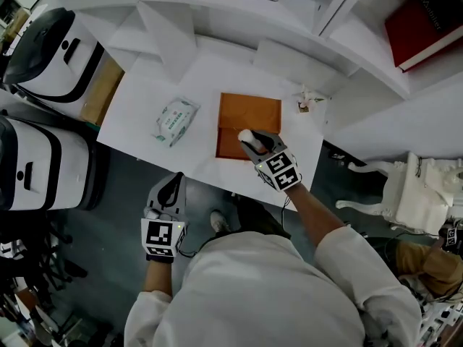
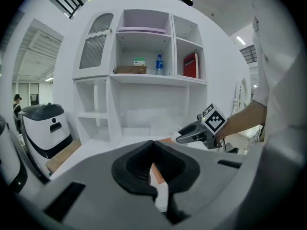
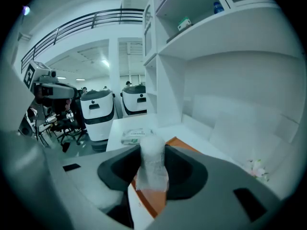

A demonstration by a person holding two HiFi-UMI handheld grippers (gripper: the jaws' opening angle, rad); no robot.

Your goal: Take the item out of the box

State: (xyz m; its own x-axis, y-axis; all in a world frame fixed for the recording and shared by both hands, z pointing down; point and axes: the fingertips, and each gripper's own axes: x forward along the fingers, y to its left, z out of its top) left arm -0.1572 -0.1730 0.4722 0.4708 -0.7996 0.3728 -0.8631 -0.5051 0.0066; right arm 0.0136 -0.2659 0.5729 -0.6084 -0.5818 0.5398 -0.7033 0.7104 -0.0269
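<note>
An open orange box [image 1: 249, 114] lies on the white table [image 1: 137, 100]. My right gripper [image 1: 249, 142] hovers over the box's near edge, shut on a white wrapped roll-like item [image 1: 246, 134]. In the right gripper view the item [image 3: 152, 164] stands upright between the jaws of the right gripper [image 3: 152, 172], with the orange box [image 3: 182, 145] below it. My left gripper [image 1: 166, 194] hangs off the table's near edge, its jaws together and holding nothing. The left gripper view shows the left gripper [image 2: 153, 169] pointing at the right gripper [image 2: 181, 137] over the table.
A packet of wipes [image 1: 175, 120] lies left of the box. A small flower ornament [image 1: 309, 101] sits at the table's right back. White shelves [image 1: 239, 6] rise behind, holding a red book [image 1: 427, 20]. Two white machines [image 1: 51, 56] stand at the left, a white ornate chair [image 1: 419, 186] at the right.
</note>
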